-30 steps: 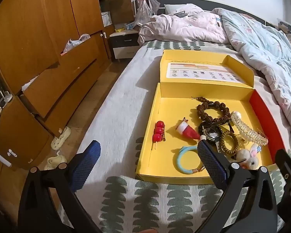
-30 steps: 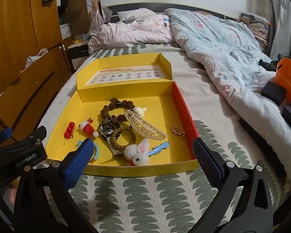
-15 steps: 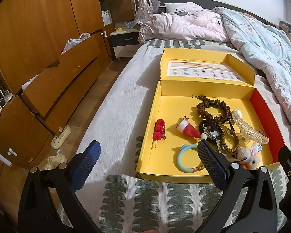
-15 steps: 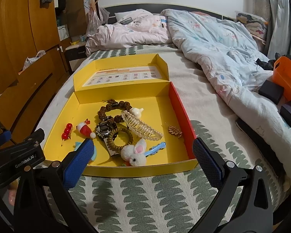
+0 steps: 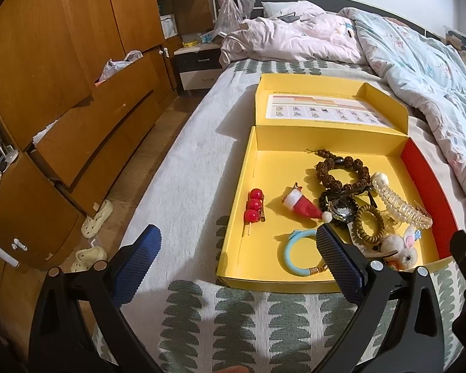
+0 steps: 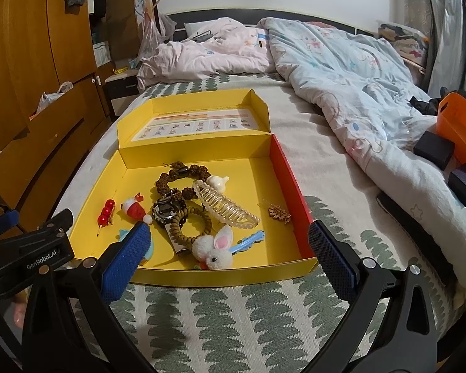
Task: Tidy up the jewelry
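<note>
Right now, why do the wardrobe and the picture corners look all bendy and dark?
Left wrist view: the fisheye lens bows the orange wooden wardrobe and blackens the corners. Right wrist view: same curving at the edges, yet the yellow cardboard box in the middle stays sharp and evenly lit.

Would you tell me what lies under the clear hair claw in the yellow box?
The clear hair claw rests on the box floor, overlapping the coiled hair tie. Anything beneath its teeth is hidden.
</note>
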Tool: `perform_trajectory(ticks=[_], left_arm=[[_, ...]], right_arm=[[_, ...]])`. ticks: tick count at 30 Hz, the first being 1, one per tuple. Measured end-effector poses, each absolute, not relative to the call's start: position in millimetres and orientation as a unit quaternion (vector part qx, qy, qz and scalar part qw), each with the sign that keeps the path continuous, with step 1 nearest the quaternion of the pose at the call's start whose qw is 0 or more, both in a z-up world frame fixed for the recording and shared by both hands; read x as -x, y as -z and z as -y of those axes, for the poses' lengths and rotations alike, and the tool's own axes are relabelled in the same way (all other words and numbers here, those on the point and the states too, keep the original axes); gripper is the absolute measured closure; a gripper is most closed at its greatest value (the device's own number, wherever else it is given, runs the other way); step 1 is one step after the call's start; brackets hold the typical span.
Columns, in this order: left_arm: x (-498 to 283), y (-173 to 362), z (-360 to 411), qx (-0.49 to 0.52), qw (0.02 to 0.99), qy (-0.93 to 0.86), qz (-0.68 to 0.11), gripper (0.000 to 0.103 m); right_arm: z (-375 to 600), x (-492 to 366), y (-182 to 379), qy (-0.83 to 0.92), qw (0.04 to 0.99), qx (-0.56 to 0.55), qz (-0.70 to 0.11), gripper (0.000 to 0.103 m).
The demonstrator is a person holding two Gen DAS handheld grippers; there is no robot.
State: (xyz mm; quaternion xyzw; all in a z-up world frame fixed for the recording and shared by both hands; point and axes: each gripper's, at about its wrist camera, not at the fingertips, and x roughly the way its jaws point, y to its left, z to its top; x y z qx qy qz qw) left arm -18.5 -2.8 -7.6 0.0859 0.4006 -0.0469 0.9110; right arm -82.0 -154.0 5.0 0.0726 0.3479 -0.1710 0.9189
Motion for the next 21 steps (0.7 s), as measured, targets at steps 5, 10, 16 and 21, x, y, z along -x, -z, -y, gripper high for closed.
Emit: perform_trajectory(ticks=[5,10,16,21], left_arm=[[16.6,11.8,5.0,-0.09,0.906,0.065,-0.408,0.004],[20.1,8.4,11.5,-0.122,0.912,0.05,-0.387,0.004],[13.8,9.9,9.2,-0.121,0.907,0.06,-0.398,0.004],[5.3,16.0,8.4,-0.123,0.898,0.057,-0.418,0.004]], right_arm=[[155.2,81.1,-3.7,0.178,0.921,-0.062,-0.341,0.003],[156.7,81.1,-4.6,0.183,0.923,-0.056,-0.333,0.003],[157.2,83.4,-9.1,0.186,0.93,-0.043,-0.315,0.003],[161.0,78.0,-11.2,0.16,0.937,-0.038,-0.309,0.003]])
